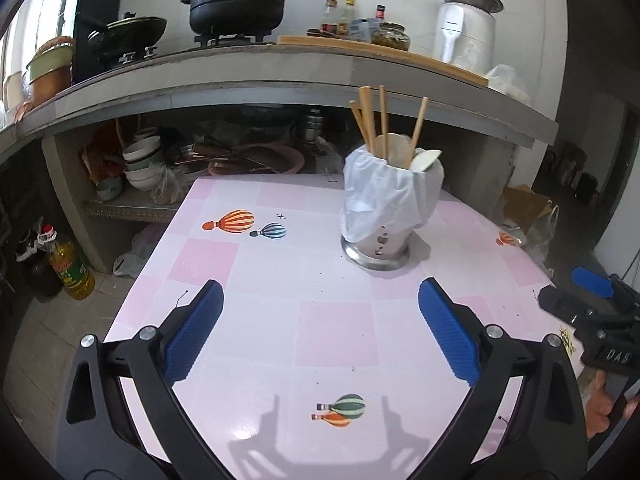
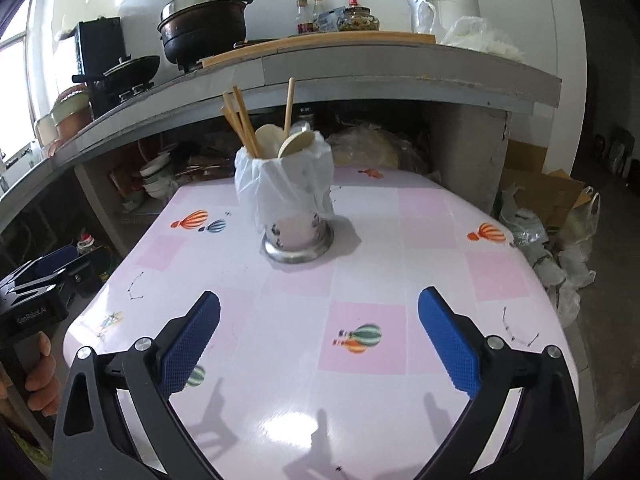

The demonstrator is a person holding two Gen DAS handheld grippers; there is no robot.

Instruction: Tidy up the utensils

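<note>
Both grippers hang over the near end of a table (image 1: 280, 280) covered in a pink-and-white checked cloth printed with little hot-air balloons. The left gripper (image 1: 320, 328) has its blue pads spread as wide as they go, nothing between them, only bare cloth showing below and its own shadow near the table's front edge. The right gripper (image 2: 319, 334) stands the same way, jaws fully apart and empty, above a green and orange balloon print. Each can be seen from the other's side: the right one pokes in at the right edge of the left view, with part of a hand under it, and the left one sits low at the left edge of the right view, fingers wrapped on its handle. The utensils are all together further back on the table, well apart from both grippers: a metal holder (image 1: 378, 246) with a flared base, lined with a white plastic bag (image 1: 380, 196) that drapes over its rim. Out of it stick several wooden chopsticks (image 1: 383, 120), leaning at slightly different angles, and pale spoons (image 1: 426, 159). Behind the table runs a grey counter (image 1: 240, 76) carrying a large black pot (image 1: 240, 4) on a burner.
</note>
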